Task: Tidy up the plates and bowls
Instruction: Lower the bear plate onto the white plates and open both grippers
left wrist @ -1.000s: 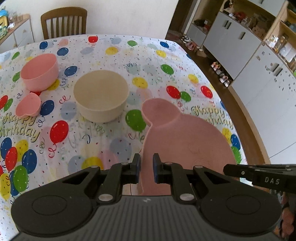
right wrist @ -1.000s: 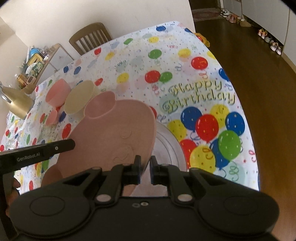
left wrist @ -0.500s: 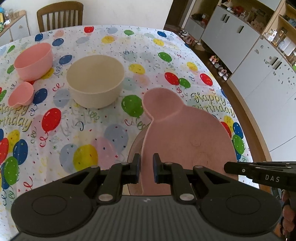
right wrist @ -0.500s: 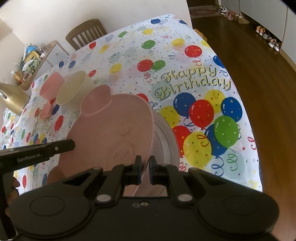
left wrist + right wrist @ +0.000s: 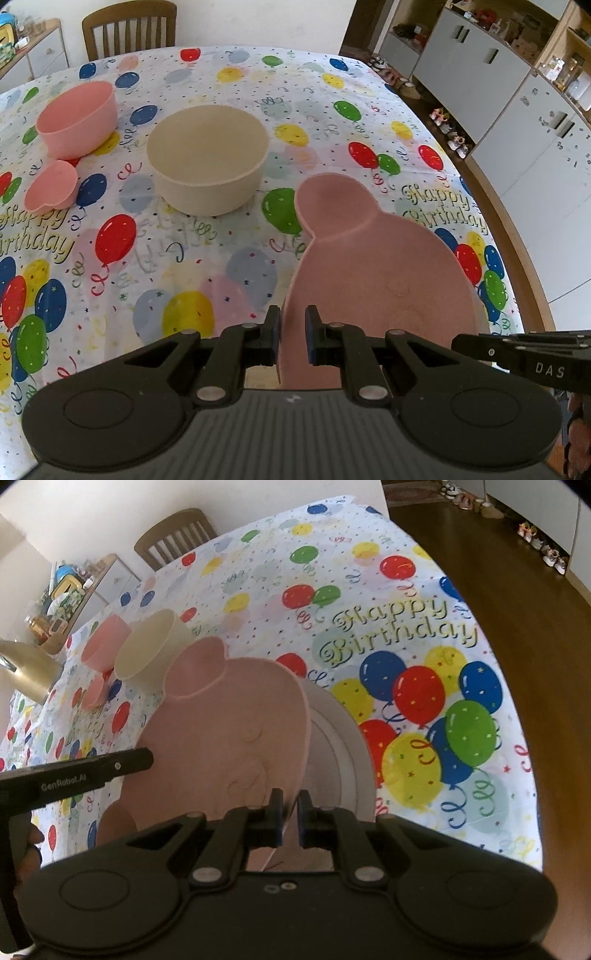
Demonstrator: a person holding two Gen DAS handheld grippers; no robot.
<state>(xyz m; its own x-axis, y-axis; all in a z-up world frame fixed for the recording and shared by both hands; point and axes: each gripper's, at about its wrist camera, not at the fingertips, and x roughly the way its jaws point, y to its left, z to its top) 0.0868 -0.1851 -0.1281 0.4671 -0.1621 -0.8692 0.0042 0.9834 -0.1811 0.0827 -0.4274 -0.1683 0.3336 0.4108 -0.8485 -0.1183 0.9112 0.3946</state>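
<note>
1. A pink bear-shaped plate (image 5: 380, 280) is being pinched at its near left rim by the left gripper (image 5: 293, 334), whose jaws are nearly together on the thin edge.
2. The same plate (image 5: 229, 731) is being gripped at its near right rim by the right gripper (image 5: 290, 818), its jaws also closed on the edge.
3. The plate is being held tilted over a grey plate (image 5: 340, 746) lying on the balloon-print tablecloth (image 5: 207, 258).
4. A cream bowl (image 5: 207, 157), a pink bowl (image 5: 77, 118) and a small pink bowl (image 5: 51, 186) are being left standing farther back on the table.
5. A wooden chair (image 5: 129, 27) is being seen beyond the table's far edge.
</note>
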